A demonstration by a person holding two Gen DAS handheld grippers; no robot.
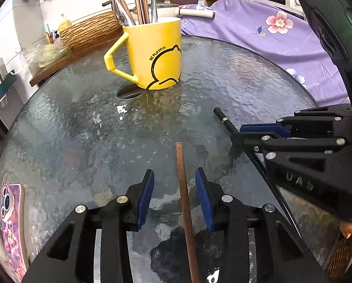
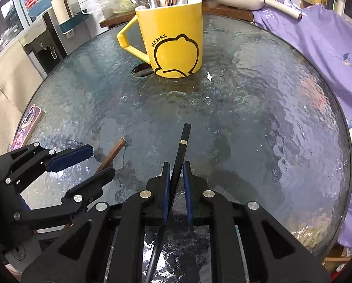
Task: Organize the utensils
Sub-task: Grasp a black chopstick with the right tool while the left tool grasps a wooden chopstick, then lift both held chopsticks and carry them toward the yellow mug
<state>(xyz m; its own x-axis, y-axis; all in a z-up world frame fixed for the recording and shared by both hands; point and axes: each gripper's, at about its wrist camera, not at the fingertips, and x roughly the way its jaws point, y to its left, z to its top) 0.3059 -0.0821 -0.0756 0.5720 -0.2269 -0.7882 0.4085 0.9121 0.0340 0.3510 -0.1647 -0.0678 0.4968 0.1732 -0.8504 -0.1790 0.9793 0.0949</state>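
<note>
The thin black chopstick (image 2: 178,162) is pinched by the right gripper (image 2: 177,165) at lower centre; the brown wooden chopstick (image 1: 184,188) lies between the spread left gripper (image 1: 174,176), untouched. Both should be gripped firmly before being lifted to the yellow ceramic mug (image 2: 173,40) at upper centre.

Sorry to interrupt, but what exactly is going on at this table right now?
A person is tidying utensils with two handheld grippers. The right gripper is shut on a black chopstick; the left gripper straddles a brown wooden chopstick without pinching it. The yellow mug on the glass table already holds spoons and chopsticks.
</note>
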